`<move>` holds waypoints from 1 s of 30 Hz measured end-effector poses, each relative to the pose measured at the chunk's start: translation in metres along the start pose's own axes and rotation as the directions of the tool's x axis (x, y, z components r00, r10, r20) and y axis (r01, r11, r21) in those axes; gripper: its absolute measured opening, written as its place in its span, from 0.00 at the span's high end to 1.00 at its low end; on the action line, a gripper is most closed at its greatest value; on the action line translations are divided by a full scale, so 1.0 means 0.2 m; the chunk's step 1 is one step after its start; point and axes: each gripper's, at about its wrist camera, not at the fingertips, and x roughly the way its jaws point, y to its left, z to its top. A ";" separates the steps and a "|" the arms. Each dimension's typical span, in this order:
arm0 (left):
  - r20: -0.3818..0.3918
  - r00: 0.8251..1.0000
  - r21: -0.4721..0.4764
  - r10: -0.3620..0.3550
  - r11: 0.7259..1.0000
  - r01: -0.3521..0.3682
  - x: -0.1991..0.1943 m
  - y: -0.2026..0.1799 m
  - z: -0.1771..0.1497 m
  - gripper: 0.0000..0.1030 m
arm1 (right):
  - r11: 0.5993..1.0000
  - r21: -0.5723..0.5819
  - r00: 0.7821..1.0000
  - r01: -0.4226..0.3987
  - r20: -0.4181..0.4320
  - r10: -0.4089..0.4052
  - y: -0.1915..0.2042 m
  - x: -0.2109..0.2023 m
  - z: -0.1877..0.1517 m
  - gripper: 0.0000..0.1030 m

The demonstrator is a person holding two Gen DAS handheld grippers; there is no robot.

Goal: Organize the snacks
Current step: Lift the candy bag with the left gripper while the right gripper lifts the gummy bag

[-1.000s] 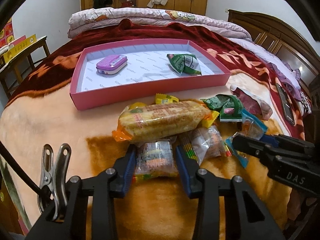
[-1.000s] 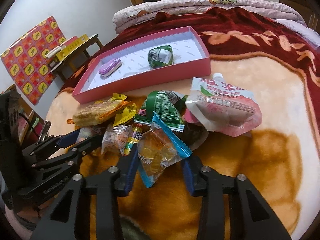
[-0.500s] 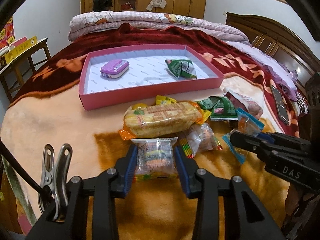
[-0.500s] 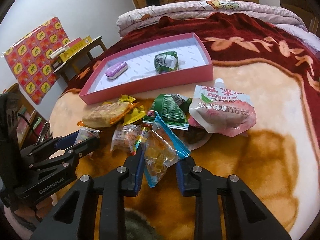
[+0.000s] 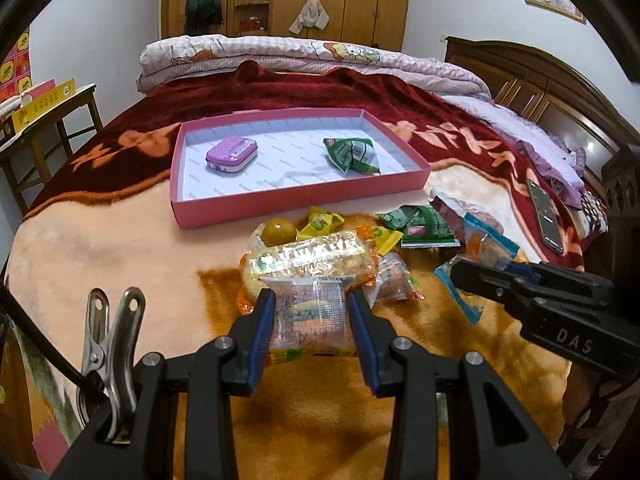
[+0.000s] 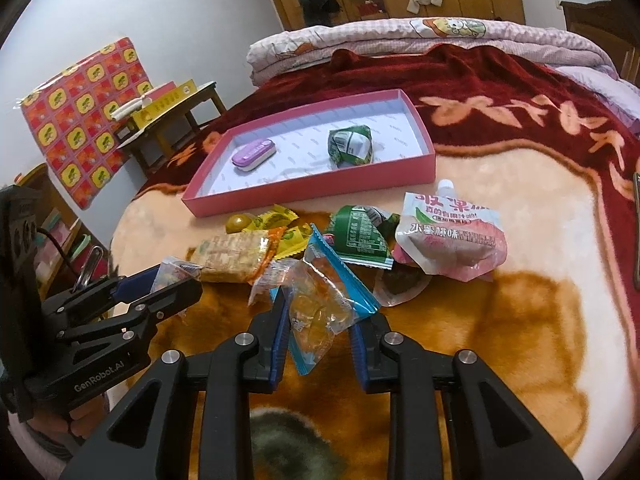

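Both grippers angle down over the bed (image 5: pixel 120 248). The left gripper (image 5: pixel 312 322) clamps a clear snack packet (image 5: pixel 310 314) — upright. The right gripper (image 6: pixel 320 326), its jaws just closed, pinches a blue-edged candy bag (image 6: pixel 320 304) — long axis tilted.

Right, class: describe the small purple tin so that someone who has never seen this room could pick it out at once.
Find the pink tray on the blanket, beyond the heap of snacks. Two things lie in it: the purple tin on the left and a crumpled green packet on the right. The tin is the only hard, rounded box; everything else nearby is soft wrapping.
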 end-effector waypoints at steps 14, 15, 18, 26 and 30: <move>0.036 0.999 -0.012 -0.004 1.000 0.004 -0.08 0.01 0.03 0.62 | 1.000 -0.020 0.999 -0.023 0.041 0.024 0.03 -0.06 0.02 0.73; 0.038 0.999 -0.012 -0.003 1.000 0.003 -0.08 0.01 0.03 0.62 | 0.999 -0.021 0.999 -0.024 0.042 0.025 0.03 -0.06 0.02 0.73; 0.048 0.999 -0.014 0.000 1.000 0.000 -0.09 0.02 0.06 0.62 | 0.999 -0.027 0.999 -0.024 0.048 0.025 0.03 -0.07 0.04 0.73; 0.056 0.998 -0.025 0.026 0.999 -0.025 -0.07 0.07 0.13 0.62 | 0.998 -0.051 0.998 -0.027 0.057 0.030 0.05 -0.07 0.09 0.73; 0.058 0.998 -0.034 0.039 0.999 -0.037 -0.04 0.10 0.17 0.62 | 0.997 -0.062 0.998 -0.033 0.055 0.037 0.05 -0.06 0.11 0.73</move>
